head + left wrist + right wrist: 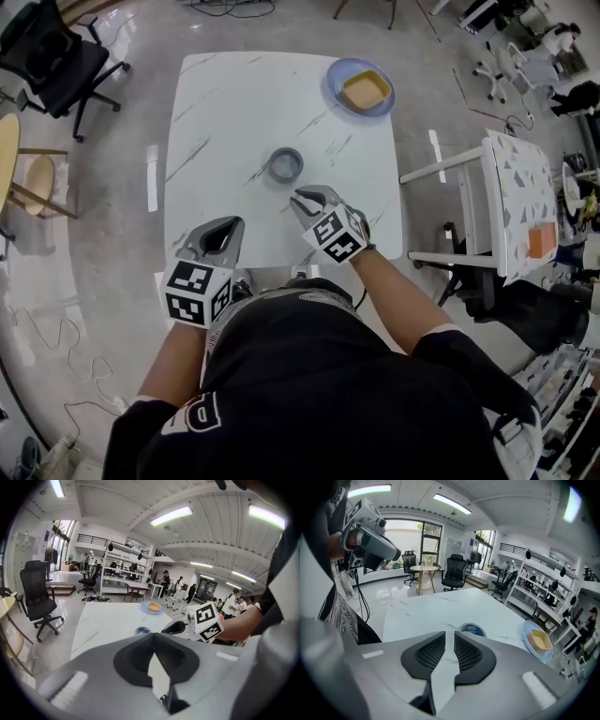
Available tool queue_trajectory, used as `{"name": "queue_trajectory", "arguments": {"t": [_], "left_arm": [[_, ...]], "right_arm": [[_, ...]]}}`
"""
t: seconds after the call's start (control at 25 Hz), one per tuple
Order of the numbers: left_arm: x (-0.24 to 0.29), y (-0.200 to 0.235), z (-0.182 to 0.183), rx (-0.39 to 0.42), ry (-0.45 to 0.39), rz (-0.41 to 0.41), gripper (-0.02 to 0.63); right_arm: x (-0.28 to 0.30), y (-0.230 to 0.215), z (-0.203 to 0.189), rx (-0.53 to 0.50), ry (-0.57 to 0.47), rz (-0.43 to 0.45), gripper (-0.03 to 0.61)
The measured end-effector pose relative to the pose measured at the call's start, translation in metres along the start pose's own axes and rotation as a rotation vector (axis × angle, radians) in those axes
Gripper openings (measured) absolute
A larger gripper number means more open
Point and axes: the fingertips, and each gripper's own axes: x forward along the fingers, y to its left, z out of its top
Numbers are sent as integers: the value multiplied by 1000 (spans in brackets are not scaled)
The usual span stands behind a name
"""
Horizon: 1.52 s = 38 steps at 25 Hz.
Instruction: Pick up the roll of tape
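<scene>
Two grippers hover over the near edge of the white table (234, 112). Left gripper (236, 225): jaws pinched together at the tips, nothing in them. Right gripper (298, 196): jaws a narrow slit apart, empty too. The roll of tape (286, 165) lies flat just ahead of the right one, untouched, with bare tabletop all round. A blue plate (335, 82) sits well beyond, by the far right corner.

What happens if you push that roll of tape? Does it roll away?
Probably not: the roll of tape lies flat on the table, so it would likely slide. Its hollow ring shape suggests it is light.
</scene>
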Motion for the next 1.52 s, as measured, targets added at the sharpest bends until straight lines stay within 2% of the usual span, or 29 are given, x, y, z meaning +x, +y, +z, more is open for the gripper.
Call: {"name": "queue_trajectory", "arguments": {"t": [0.6, 0.92, 1.16, 1.52], "left_arm": [[-12, 16, -7, -52, -11, 58, 58], [-20, 24, -15, -82, -6, 92, 58], [-29, 29, -19, -107, -13, 120, 58], [-38, 31, -24, -122, -15, 142, 58]], "right_arm": [[68, -24, -16, -119, 144, 42, 46], [98, -24, -20, -271, 245, 81, 46], [109, -19, -28, -246, 296, 148, 48], [121, -19, -42, -261, 369, 186, 48]]}}
